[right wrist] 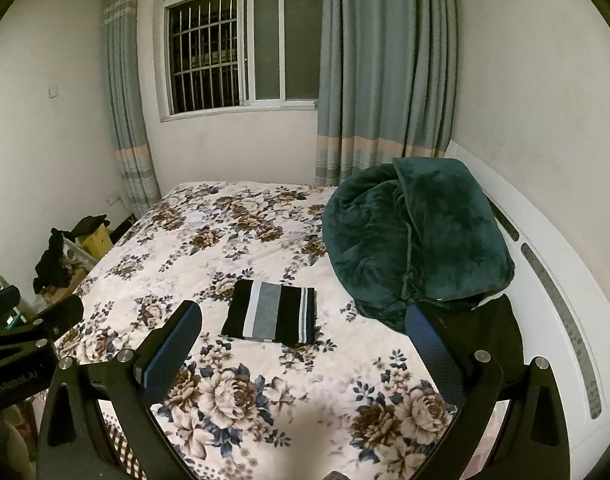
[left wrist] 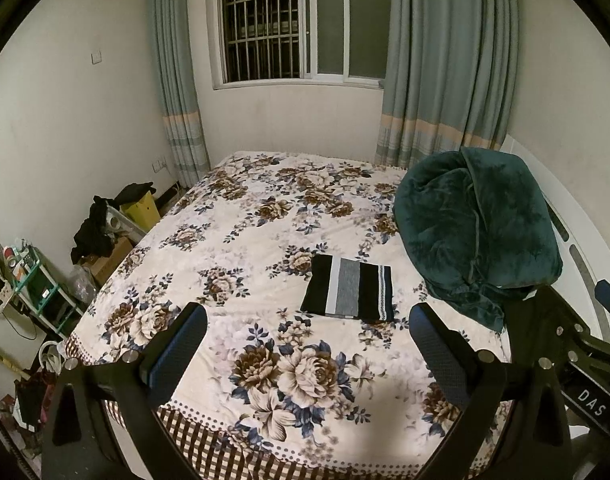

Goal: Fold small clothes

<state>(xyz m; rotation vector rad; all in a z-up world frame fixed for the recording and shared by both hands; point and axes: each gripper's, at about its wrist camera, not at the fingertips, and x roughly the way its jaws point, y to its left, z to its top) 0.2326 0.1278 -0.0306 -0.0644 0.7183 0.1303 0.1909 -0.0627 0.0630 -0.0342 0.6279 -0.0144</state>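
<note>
Two claws hang over one bed [left wrist: 265,216], both spread wide, both empty.

Bed: floral cover, flat, fills the middle of both views. Window and curtains behind.

Blanket [left wrist: 473,228]: dark green, plush, heaped at the right side of the bed by the white headboard. A black item [right wrist: 489,332] lies just under its near edge; whether that is another garment I cannot tell.

Garment [left wrist: 349,292]: striped black, grey and white, already a neat flat rectangle near mid-bed, just left of the blanket, apart from it.

Left claw [left wrist: 305,344] and right claw [right wrist: 301,340]: fingers well apart, above the near edge of the bed, garment ahead between them, no contact.

Risks, as judged: this fold looks done, so any regrasp may spring the layers open. A one-sided pinch would drag the top layer askew. The soft cover may bunch into the pinch. A reach for the black item could snag the blanket and tip it onto the folded piece.
</note>
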